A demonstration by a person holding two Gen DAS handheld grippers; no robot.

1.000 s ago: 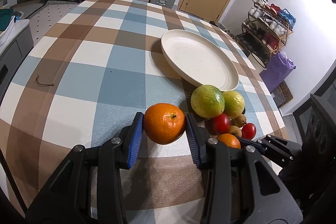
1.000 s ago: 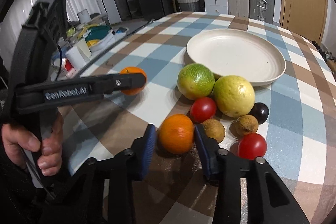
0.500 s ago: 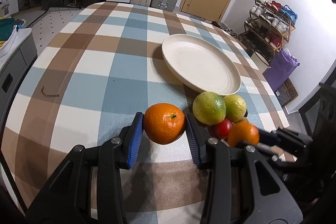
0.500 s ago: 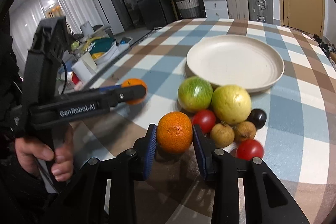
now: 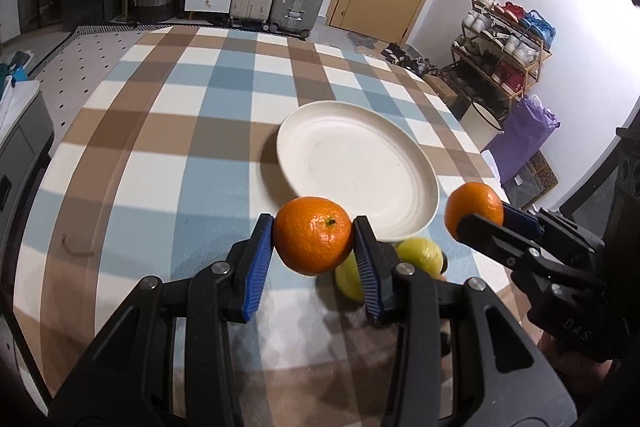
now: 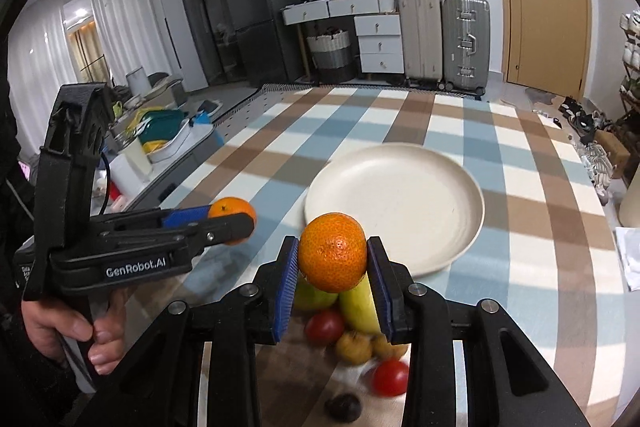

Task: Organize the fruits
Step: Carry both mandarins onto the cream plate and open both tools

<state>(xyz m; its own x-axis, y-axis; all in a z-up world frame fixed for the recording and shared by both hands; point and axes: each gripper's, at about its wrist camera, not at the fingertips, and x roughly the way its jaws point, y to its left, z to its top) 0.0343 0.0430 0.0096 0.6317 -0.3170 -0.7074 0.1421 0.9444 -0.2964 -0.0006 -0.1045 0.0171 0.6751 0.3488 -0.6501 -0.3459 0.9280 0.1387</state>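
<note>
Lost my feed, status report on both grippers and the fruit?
Left gripper shut on an orange. Right gripper shut on second orange. Plate bare, path clear.

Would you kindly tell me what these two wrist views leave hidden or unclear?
- Left wrist view: the fruit pile is mostly behind the left gripper and its orange.
- Right wrist view: the green and yellow fruits sit behind the right gripper; the red tomato is motion-blurred.
- Either view: the plate near rim is covered.
</note>
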